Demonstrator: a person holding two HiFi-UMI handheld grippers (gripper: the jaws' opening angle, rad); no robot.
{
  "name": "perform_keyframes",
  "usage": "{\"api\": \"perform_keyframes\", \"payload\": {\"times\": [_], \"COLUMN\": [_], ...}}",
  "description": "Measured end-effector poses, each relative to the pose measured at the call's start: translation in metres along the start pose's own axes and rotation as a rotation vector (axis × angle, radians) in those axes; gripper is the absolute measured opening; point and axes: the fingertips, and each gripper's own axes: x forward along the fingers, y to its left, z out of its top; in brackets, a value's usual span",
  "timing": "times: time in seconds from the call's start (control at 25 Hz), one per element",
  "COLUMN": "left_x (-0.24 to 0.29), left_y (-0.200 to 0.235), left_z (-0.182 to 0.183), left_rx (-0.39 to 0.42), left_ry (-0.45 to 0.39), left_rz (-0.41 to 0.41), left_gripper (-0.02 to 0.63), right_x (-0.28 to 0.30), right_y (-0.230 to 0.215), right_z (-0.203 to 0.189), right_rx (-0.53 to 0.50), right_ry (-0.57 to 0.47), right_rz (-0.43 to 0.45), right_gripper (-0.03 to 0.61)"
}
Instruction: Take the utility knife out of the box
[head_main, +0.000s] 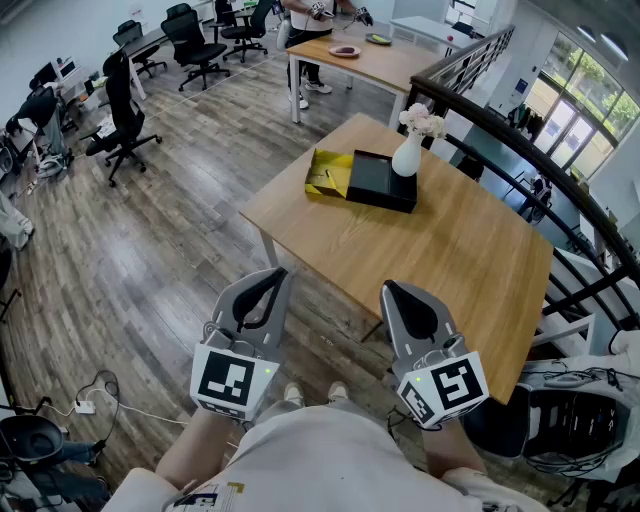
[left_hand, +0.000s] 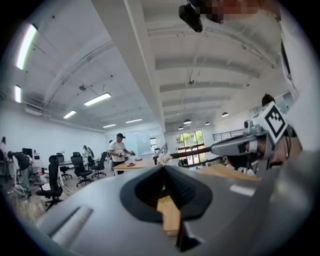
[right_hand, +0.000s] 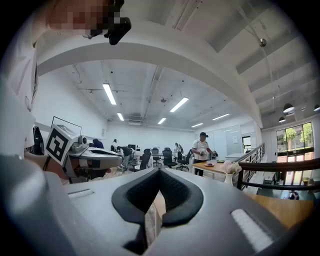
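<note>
A black box (head_main: 382, 180) lies on the far side of the wooden table (head_main: 440, 250), with a yellow opened part (head_main: 330, 172) at its left. I cannot make out the utility knife from here. Both grippers are held close to my body, short of the table's near edge and well away from the box. My left gripper (head_main: 272, 275) is shut with nothing in it, and its jaws meet at the tip (left_hand: 165, 167). My right gripper (head_main: 395, 290) is likewise shut and empty (right_hand: 159, 170). Each gripper view looks out level across the room, with the other gripper at the side.
A white vase of flowers (head_main: 408, 152) stands right behind the box. A dark railing (head_main: 520, 140) runs along the table's right side. A second table (head_main: 370, 60) with a person (left_hand: 119, 150) stands farther back, office chairs (head_main: 125, 115) at left, cables (head_main: 95, 400) on the floor.
</note>
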Motion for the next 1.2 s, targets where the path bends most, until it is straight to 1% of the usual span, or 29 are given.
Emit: {"api": "perform_keyframes", "payload": {"times": [0.12,0.2,0.32,0.48,0.68,0.84,1.12,1.2], "left_x": [0.002,0.004,0.007,0.01,0.018,0.023,0.04,0.043], "left_y": [-0.003,-0.005,-0.012,-0.017,-0.028,-0.037,-0.049,-0.053], "left_z": [-0.003,-0.005,-0.006,-0.006,-0.011,-0.011,-0.016,-0.018], "left_rx": [0.018,0.039,0.034,0.016,0.035,0.009,0.03,0.02], "left_ry": [0.0,-0.002,0.006,0.02,0.03,0.031,0.041,0.047], "left_rz": [0.0,-0.001,-0.006,0.0,0.014,0.03,0.056,0.068], "left_gripper": [0.002,0.002,0.002,0.002,0.002,0.002,0.002,0.002], "right_x": [-0.001,-0.003,-0.007,-0.009,-0.012,-0.014,-0.013,-0.014], "right_y": [-0.002,-0.006,-0.015,-0.02,-0.029,-0.036,-0.053,-0.06], "right_z": [-0.003,-0.004,-0.004,-0.006,-0.015,-0.02,-0.031,-0.035], "right_rx": [0.006,0.032,0.064,0.054,0.049,0.045,0.048,0.049], "right_ry": [0.0,-0.013,-0.023,-0.015,0.002,0.008,0.019,0.023], "right_rz": [0.0,-0.008,-0.018,-0.013,0.008,0.027,0.063,0.072], "right_gripper": [0.0,0.0,0.0,0.0,0.0,0.0,0.0,0.0]}}
